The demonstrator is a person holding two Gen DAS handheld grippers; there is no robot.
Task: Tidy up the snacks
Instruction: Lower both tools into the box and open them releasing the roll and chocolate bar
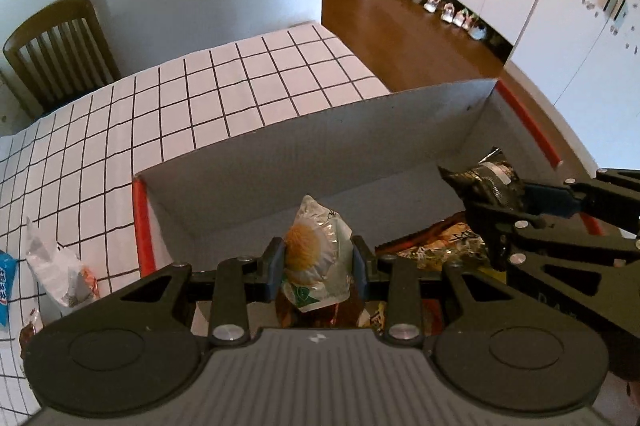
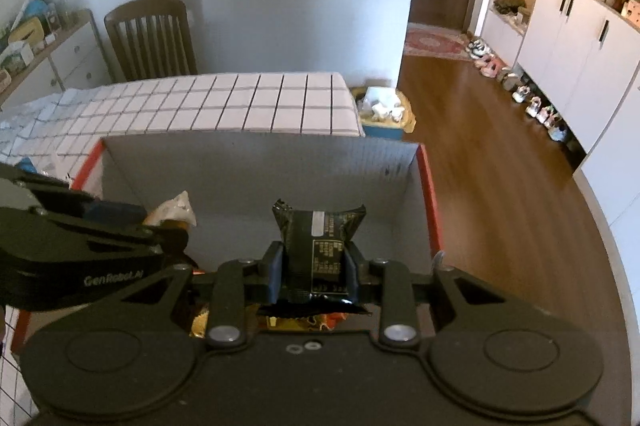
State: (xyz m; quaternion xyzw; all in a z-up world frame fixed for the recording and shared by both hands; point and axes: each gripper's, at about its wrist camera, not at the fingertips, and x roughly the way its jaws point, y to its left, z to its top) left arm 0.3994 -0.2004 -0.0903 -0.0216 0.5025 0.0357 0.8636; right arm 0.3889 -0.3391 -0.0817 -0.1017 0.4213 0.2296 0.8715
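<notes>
Orange wrappers (image 1: 436, 246) in the box (image 1: 320, 145) lay half hidden; left gripper (image 1: 318, 260) clamped the pale packet (image 1: 316, 250), right gripper (image 2: 313, 264) the black packet (image 2: 318, 246), each between its jaws.

Matt corrugated cardboard box (image 2: 256, 169) — glossy black foil packet (image 2: 318, 250), crinkly clear-plastic wrapper (image 1: 316, 254), perhaps cellophane.

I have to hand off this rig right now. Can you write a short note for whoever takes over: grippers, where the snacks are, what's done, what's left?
Left gripper: shut on the white daisy-print packet, held over the cardboard box.
Right gripper: shut on the black snack packet, also over the box.
Done: some orange and yellow packets already lie in the box.
Left: release both held packets into the box, then collect the white packet and blue packet on the gridded tablecloth beside the box.
</notes>
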